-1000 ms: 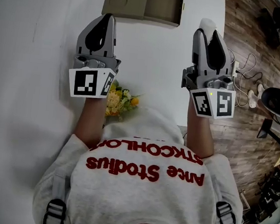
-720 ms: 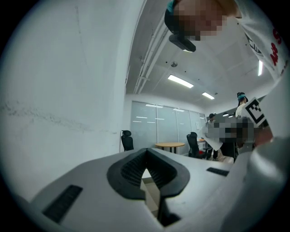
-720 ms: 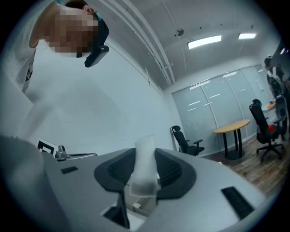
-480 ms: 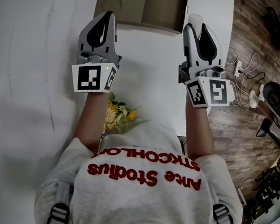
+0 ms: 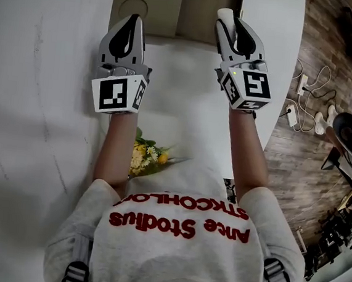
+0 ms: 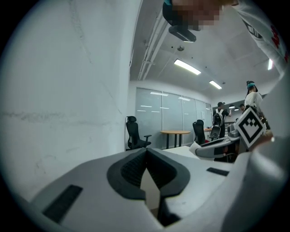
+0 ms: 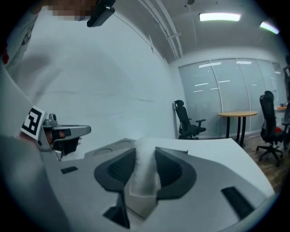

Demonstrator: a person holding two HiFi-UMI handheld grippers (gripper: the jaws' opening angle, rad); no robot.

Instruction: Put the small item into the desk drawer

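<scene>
My right gripper (image 5: 230, 20) is shut on a small white soft item (image 5: 224, 15), whose tip sticks out past the jaws over the front edge of the open beige drawer (image 5: 204, 10). In the right gripper view the white item (image 7: 144, 165) fills the gap between the black pads, with the drawer's round recesses (image 7: 106, 149) just beyond. My left gripper (image 5: 135, 20) hangs at the drawer's front left with its jaws closed and nothing between them; its tips meet in the left gripper view (image 6: 146, 150).
The drawer has a round recess (image 5: 134, 6) at left and rectangular compartments. Yellow flowers (image 5: 143, 156) lie on the white desk (image 5: 186, 95) near my body. The desk ends at right, where wooden floor with cables (image 5: 304, 100) shows. A white wall (image 5: 38, 93) runs along the left.
Both grippers have moved forward toward the drawer. The right one, still holding the white item, has swung left and now reaches over the drawer's front edge.
</scene>
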